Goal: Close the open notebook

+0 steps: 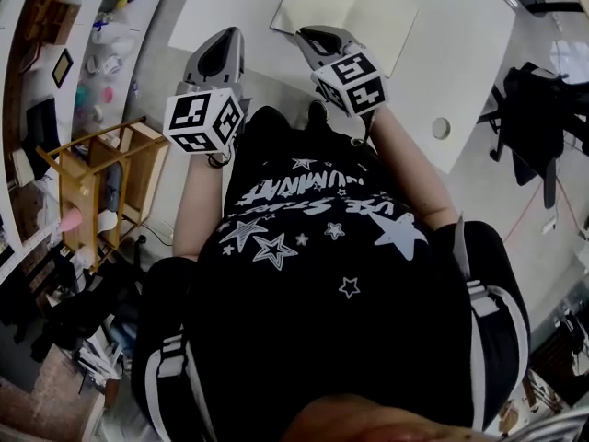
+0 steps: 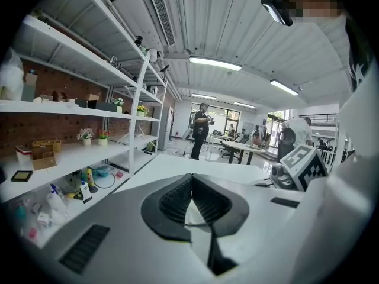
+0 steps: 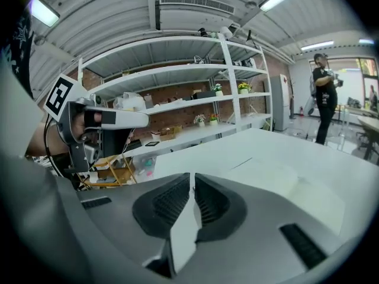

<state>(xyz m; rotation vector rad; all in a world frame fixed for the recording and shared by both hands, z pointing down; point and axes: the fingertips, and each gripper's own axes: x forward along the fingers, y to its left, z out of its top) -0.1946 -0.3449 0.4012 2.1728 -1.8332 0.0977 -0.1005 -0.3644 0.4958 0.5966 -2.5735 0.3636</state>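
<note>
- Tool state: left gripper [image 2: 191, 179] jaws together, nothing between. Right gripper [image 3: 192, 179] same, pads closed, empty.
- Task item: notebook [image 1: 345, 7] lies open and flat on the white table [image 1: 460, 53], just ahead of both grippers and nearer the right one.
- Risk 1: with the jaws closed neither gripper can pinch a cover. A push from closed tips would prob. slide the notebook across the smooth top instead of folding it.
- Risk 2: a tip catching loose pages only would turn a few sheets and leave the cover open.
- Risk 3: the grippers sit close together, so converging on one edge could knock them together.
- Hidden: the notebook's far edge is cut off by the frame top in the head view. Spine line is faint. Which half is thicker, can't tell.
- Unclear: the right tip overlaps the notebook's near corner in the head view. Contact or clearance, can't tell.
- The person's torso blocks the near table edge.
</note>
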